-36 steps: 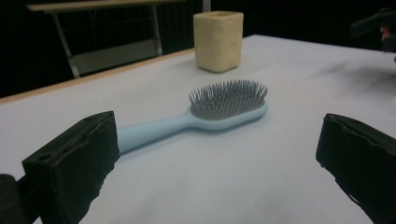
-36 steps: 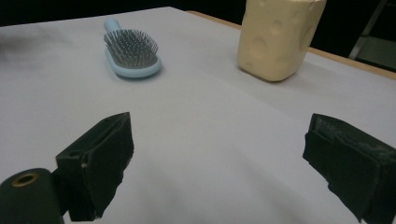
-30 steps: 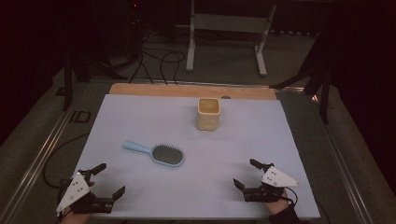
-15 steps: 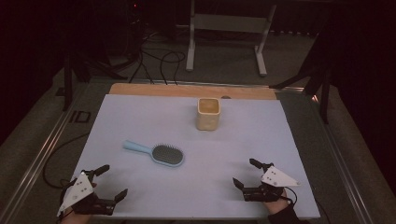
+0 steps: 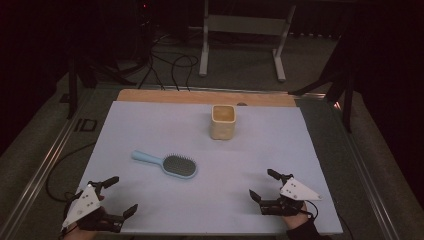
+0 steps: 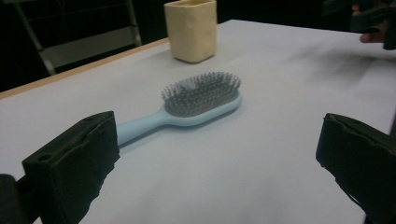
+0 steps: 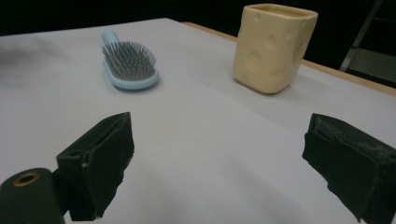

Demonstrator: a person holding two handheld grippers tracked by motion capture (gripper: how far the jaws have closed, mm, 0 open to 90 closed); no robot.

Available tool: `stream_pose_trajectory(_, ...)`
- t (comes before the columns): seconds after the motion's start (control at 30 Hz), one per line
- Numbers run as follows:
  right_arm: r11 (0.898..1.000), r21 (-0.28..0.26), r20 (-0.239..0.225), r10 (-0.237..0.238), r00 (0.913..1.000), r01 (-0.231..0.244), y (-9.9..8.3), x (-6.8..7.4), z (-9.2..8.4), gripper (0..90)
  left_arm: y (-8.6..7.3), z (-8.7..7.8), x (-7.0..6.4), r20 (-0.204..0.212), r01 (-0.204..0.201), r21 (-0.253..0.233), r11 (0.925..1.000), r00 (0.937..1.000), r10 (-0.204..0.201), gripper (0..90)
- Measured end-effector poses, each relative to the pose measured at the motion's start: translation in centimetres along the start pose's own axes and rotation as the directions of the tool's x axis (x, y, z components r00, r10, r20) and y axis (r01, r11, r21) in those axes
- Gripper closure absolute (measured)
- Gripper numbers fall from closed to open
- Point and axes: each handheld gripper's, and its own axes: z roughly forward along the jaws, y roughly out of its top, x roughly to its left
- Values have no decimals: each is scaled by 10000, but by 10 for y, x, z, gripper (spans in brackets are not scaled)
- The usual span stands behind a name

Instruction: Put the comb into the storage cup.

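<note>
One brush [image 5: 167, 164] is lying on the white mat [image 5: 150, 125], bristles up, a little to 9 o'clock of the mat's middle, its pale blue handle pointing toward 10 o'clock. One cup [image 5: 223, 121] — cream-coloured, square-sided, dimpled — is standing upright toward 12 o'clock, well apart from the brush. Two grippers are sitting at the near edge of the mat: the left gripper [image 5: 116, 196] at about 7 o'clock, the right gripper [image 5: 263, 184] at about 5 o'clock. Both are holding nothing, and each one's two black jaws are standing wide apart.

In the left gripper view, the brush [image 6: 198, 100] is lying ahead between the two jaws, clear of both, with the cup [image 6: 191, 29] behind it at 12 o'clock and the other hand's gripper [image 6: 369, 21] showing dimly at 2 o'clock. In the right gripper view, the brush [image 7: 129, 64] is sitting at 11 o'clock with its head nearest and the cup [image 7: 274, 45] at 1 o'clock — neither is touching a jaw. A wooden strip [image 5: 200, 96] is running along the far edge of the mat, just behind the cup.
</note>
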Motion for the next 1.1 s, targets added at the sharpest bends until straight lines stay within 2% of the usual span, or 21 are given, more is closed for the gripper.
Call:
stream_pose_trajectory(0.07, 10000, -14, 0, -40, 10000, 40, 0, 0, 0, 83, 5, -1, 0, 265, 7, -40, 10000, 9996, -6, 0)
stream_pose_trajectory(0.27, 10000, -60, 4, -34, 10000, 34, 0, 1, 1, 84, 21, -6, 1, 365, -310, -44, 9995, 9988, 312, 0)
stream_pose_trajectory(0.53, 10000, -71, -12, 29, 10000, -29, 0, 0, 0, 84, 36, -8, 6, 508, -429, -221, 9988, 9977, 440, 0)
stream_pose_trajectory(0.63, 9999, -104, -7, -17, 10000, 17, 1, 0, 0, 84, 43, -8, 7, 692, -504, -59, 9987, 9963, 507, 0)
stream_pose_trajectory(0.9, 9999, -103, -123, 65, 9999, -66, 1, 0, 0, 84, 57, -7, 13, 743, -346, 70, 9994, 9967, 340, 0)
stream_pose_trajectory(1.1, 9998, -171, -169, 116, 9998, -118, 1, 0, 0, 84, 67, -7, 18, 649, -430, 30, 9991, 9970, 428, 0)
